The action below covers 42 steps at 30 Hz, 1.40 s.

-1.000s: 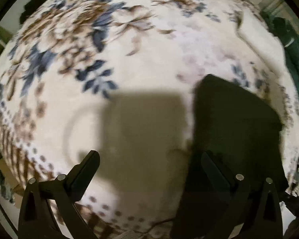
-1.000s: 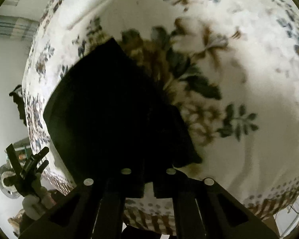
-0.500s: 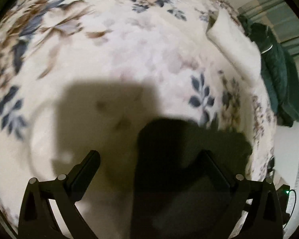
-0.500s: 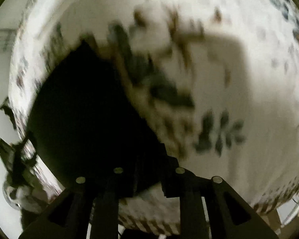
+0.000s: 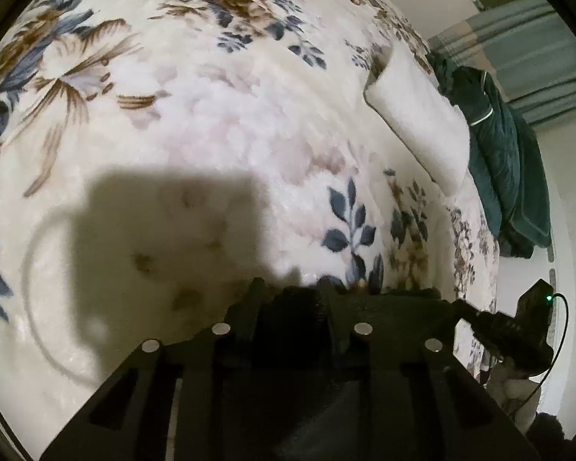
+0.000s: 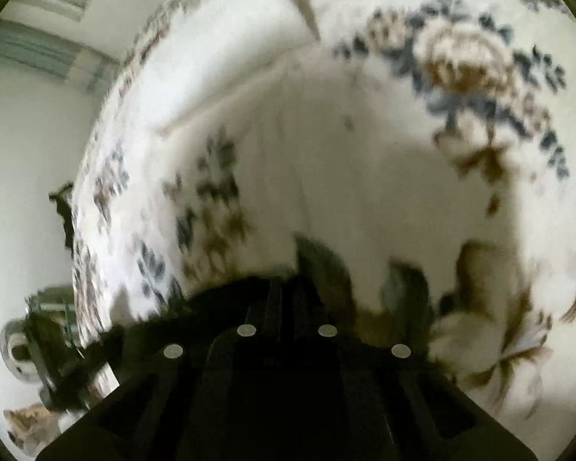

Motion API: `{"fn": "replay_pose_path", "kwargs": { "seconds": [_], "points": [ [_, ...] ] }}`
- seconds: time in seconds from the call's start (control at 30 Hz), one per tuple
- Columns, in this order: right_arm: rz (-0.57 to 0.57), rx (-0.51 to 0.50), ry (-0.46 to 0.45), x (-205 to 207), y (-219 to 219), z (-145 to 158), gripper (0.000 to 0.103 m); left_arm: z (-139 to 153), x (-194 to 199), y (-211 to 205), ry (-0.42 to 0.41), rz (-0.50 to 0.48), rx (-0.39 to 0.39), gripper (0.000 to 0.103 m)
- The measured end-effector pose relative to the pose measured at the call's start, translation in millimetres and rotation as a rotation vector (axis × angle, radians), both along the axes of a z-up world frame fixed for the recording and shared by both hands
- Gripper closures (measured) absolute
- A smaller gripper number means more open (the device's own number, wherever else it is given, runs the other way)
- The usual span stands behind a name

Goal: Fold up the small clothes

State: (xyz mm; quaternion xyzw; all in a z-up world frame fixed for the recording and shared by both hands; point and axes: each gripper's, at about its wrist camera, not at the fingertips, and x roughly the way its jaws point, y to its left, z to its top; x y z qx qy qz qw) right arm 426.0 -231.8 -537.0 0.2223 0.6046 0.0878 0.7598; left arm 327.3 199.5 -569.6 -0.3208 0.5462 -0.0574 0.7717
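Black garment (image 5: pixel 384 307): lay low in both wrist views, directly at the fingertips, on the floral blanket (image 5: pixel 219 123). In the left wrist view its visible top edge ran roughly straight sideways from the left gripper (image 5: pixel 292 299) toward the blanket's right border, so the long axis seemed crosswise to the fingers; full outline was hidden behind the gripper bodies. Colour was uniformly black, matte, no print or seam discernible. In the right wrist view the garment (image 6: pixel 211 307) showed as a dark, blurred band spreading left of the right gripper (image 6: pixel 288 288).

Left gripper: fingers drawn close together, dark cloth bunched between the tips, so it was gripping the garment.

Right gripper: fingers pressed nearly together at the garment's edge; it appeared to pinch the cloth, though blur made the contact hard to see.

Around the garment: a blocky shadow (image 5: pixel 165 230) fell on the blanket left of it. Farther up and right of the garment lay a white pillow (image 5: pixel 418 123), with a dark green cloth (image 5: pixel 507 161) just beyond the pillow at the blanket's edge.
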Motion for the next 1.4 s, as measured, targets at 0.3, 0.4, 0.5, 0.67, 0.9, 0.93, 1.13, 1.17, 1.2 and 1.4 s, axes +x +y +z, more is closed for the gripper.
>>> {"fn": "replay_pose_path", "kwargs": {
  "seconds": [0.3,0.4,0.5,0.67,0.9,0.93,1.13,1.17,1.2,1.4],
  "points": [
    [0.002,-0.057,0.082,33.8,5.1,-21.7,0.100,-15.2,13.8,23.3,0.042,0.070,-0.053,0.083],
    [-0.012,0.046,0.195,33.2,-8.4,-36.8,0.097,-12.9,9.1,31.7,0.062,0.072,-0.118,0.076],
    [0.012,0.119,0.189,15.7,-33.8,-23.3,0.046,-1.5,-8.9,39.0,0.040,0.053,-0.088,0.030],
    [0.104,0.299,0.331,-35.3,-58.7,-56.7,0.022,-20.8,-60.0,49.0,0.095,0.066,-0.227,0.027],
    [0.240,0.582,0.422,-75.6,-22.2,-106.3,0.022,-34.7,-85.3,18.6,0.090,0.010,-0.341,0.027],
    [0.256,0.602,0.425,-75.3,-12.1,-111.7,0.022,-36.4,-81.7,13.6,0.090,-0.003,-0.344,0.027],
    [0.294,0.623,0.401,-69.1,28.2,-114.5,0.034,-37.1,-54.6,-21.0,0.077,-0.110,-0.286,0.026],
    [0.289,0.585,0.394,-70.0,29.9,-113.9,0.054,-34.0,-53.6,-24.1,0.071,-0.113,-0.266,0.026],
    [0.272,0.547,0.388,-72.5,30.6,-113.9,0.067,-30.2,-53.3,-26.5,0.058,-0.118,-0.251,0.033],
    [0.153,0.474,0.340,-88.5,38.5,-80.9,0.079,-2.5,-51.5,-24.5,0.039,-0.095,-0.205,0.086]
  ]
}}
